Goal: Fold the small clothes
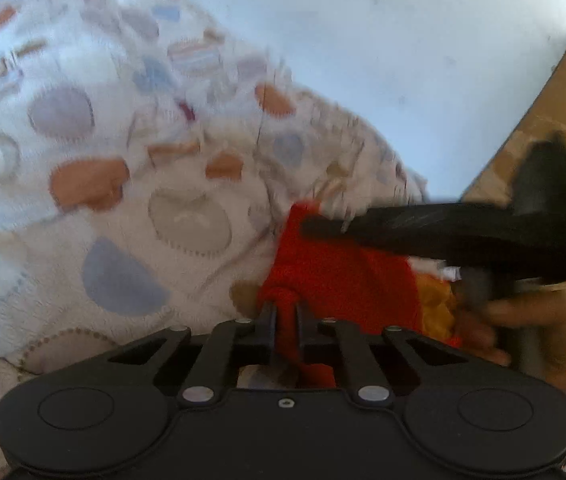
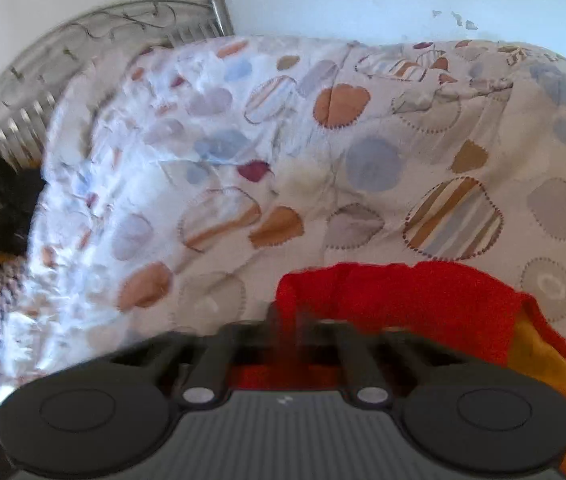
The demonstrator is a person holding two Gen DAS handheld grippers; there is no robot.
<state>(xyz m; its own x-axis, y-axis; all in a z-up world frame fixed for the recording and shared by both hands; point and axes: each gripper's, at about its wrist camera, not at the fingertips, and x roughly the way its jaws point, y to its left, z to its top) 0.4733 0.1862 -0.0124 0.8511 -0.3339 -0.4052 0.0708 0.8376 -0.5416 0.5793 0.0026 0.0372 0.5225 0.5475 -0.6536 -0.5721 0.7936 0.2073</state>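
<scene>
Left wrist view shows the left gripper point(image 1: 285, 312) pinching the red cloth point(image 1: 335, 280) on the bed point(image 1: 103, 160). Right gripper point(image 2: 289, 320) pinches its red edge too. Next, I think, pull it flat, then fold.

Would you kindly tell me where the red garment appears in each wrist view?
Left wrist: red garment, lower centre-right, pinched in the left gripper.
Right wrist: red garment, lower centre-right, in the right gripper.
Shared landmark: patterned bedspread.
</scene>
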